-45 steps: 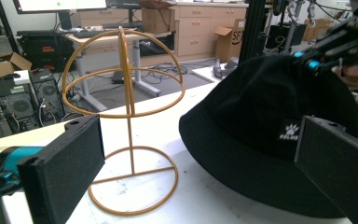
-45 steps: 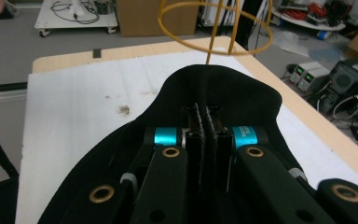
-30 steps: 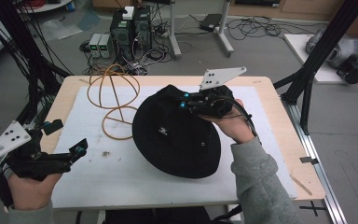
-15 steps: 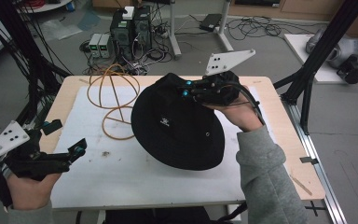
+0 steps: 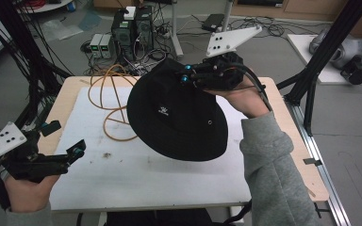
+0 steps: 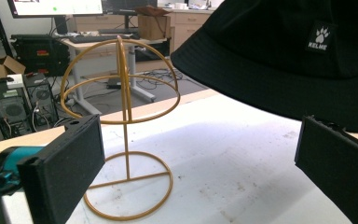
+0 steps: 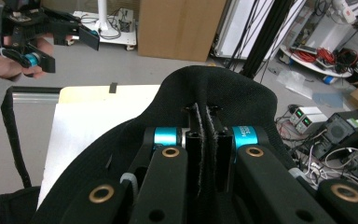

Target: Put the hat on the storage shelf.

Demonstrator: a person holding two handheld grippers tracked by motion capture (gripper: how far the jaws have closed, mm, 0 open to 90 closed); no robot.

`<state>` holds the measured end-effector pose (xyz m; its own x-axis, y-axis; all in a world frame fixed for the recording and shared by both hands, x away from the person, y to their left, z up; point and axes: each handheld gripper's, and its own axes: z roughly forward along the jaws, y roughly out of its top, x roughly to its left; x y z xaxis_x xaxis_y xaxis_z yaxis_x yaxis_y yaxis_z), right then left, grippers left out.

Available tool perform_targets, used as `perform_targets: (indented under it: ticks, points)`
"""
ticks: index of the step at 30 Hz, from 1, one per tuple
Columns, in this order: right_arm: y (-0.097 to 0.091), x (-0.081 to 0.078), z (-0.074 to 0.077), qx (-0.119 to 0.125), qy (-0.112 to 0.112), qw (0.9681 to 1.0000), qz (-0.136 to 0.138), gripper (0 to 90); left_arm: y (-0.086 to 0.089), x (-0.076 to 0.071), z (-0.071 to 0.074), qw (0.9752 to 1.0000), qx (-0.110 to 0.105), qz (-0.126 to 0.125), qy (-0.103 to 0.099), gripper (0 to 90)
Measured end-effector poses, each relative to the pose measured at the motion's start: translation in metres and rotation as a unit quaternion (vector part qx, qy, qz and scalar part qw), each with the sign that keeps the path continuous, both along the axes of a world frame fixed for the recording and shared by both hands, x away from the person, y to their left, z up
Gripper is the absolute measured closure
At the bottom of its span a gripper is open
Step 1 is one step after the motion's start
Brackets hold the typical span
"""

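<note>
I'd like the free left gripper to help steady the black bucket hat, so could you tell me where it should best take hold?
Grip the brim's near, low edge of the bucket hat, coming from the left gripper side. The right gripper pinches the far brim, so the hat hangs tilted, its thin flat brim facing the open jaws.

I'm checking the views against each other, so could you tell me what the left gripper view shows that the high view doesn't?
Left gripper view alone: the paw logo with lettering on the hat, and the wire stand upright, with its dome and ring base. High view alone: the right gripper shut on the hat's brim, lifting it off the table. Both: hat, stand, table, and the open left gripper.
</note>
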<state>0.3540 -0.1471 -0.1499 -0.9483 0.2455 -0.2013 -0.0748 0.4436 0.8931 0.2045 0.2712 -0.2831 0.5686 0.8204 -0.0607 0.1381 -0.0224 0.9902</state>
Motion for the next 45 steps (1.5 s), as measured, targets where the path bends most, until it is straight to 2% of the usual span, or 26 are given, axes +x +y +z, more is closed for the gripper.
perform_targets:
  ticks: [5,18,25,34,41,45]
  points:
    - [0.0,0.003,0.012,-0.002,0.0,0.9999,0.012,88.1,0.0,0.0,-0.001,1.0,0.002,-0.001,0.002,1.7]
    - [0.001,0.016,0.026,0.014,0.006,0.9991,0.04,88.0,-0.001,0.0,-0.001,1.0,0.0,-0.003,0.002,1.7]
    - [0.007,0.024,0.031,0.017,0.002,0.9992,0.037,88.1,0.0,-0.002,-0.001,1.0,0.001,-0.003,0.002,1.7]
    - [0.02,0.037,0.035,0.018,-0.006,0.9987,0.047,88.1,0.003,-0.013,0.001,1.0,0.002,0.004,-0.002,1.7]
    - [0.035,0.045,0.039,0.015,-0.011,0.9986,0.049,88.1,0.003,-0.018,0.002,1.0,0.006,0.006,-0.003,1.7]
    - [0.051,0.051,0.039,0.01,-0.018,0.9983,0.055,88.1,0.005,-0.021,0.002,0.9999,0.006,0.009,-0.004,1.7]
